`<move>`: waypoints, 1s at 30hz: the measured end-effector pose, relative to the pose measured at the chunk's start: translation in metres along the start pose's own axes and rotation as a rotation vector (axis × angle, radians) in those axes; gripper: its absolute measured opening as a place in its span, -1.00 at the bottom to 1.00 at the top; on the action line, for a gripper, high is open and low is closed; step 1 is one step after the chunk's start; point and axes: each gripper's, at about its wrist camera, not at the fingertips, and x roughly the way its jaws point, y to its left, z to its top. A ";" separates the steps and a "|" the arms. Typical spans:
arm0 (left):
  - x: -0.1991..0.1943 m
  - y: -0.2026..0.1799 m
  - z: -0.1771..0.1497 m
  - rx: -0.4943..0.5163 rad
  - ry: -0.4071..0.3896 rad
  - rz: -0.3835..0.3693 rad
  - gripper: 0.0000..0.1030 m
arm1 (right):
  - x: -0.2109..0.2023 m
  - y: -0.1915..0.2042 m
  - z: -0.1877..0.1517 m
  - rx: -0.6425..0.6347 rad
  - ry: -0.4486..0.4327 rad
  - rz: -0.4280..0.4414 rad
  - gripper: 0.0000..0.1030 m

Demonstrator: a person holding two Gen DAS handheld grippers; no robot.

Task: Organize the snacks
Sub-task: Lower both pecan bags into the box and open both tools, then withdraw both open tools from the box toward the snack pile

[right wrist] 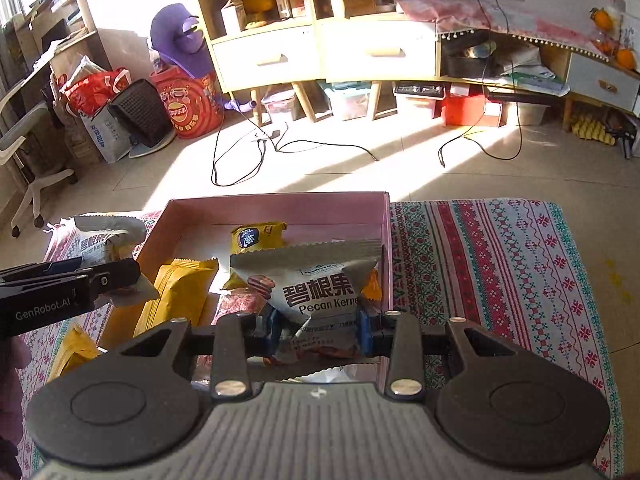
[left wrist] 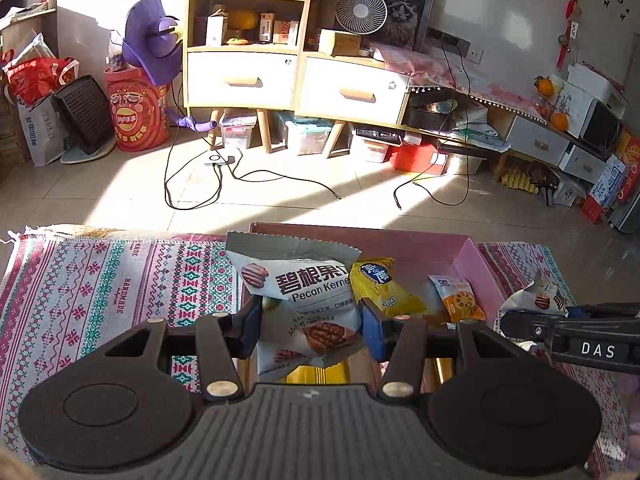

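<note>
A sunlit tiled floor with loose black cables is seen beyond the work surface; a wooden shelf unit with white drawers stands at 12 o'clock, and a purple plush figure at 11 o'clock. The work surface is covered by a patterned woven cloth in red, teal and white.

A pink cardboard box is placed on the cloth, open side up. Yellow snack packets are contained in it.

Two grey-white pecan kernel packets are held, one per gripper. The left packet is clamped between the blue pads of the left gripper; its long axis runs from 6 to 12 o'clock, with the serrated seal at 12 o'clock, above the box's left wall. The right packet is clamped likewise by the right gripper, above the box interior near its right wall, with the seal edge toward 12 o'clock and tilted slightly.

Each packet is printed with dark Chinese characters, "Pecan Kernel" lettering and pecan pictures.
</note>
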 end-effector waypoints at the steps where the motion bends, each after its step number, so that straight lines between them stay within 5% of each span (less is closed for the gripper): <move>1: 0.003 0.000 0.002 -0.003 0.001 0.002 0.11 | 0.003 0.001 0.002 0.002 0.000 -0.001 -0.35; 12: 0.042 0.004 0.018 -0.072 0.034 -0.009 0.13 | 0.027 0.012 0.020 -0.006 -0.025 0.004 -0.32; 16: 0.042 0.003 0.015 -0.071 0.024 -0.012 0.32 | 0.027 0.009 0.021 0.027 -0.047 0.016 0.07; 24: 0.022 -0.003 0.014 -0.045 0.009 -0.024 0.69 | 0.014 0.004 0.017 0.044 -0.054 0.019 0.34; 30: 0.003 -0.003 0.005 -0.039 0.018 -0.014 0.80 | -0.002 -0.003 0.010 0.059 -0.053 0.002 0.54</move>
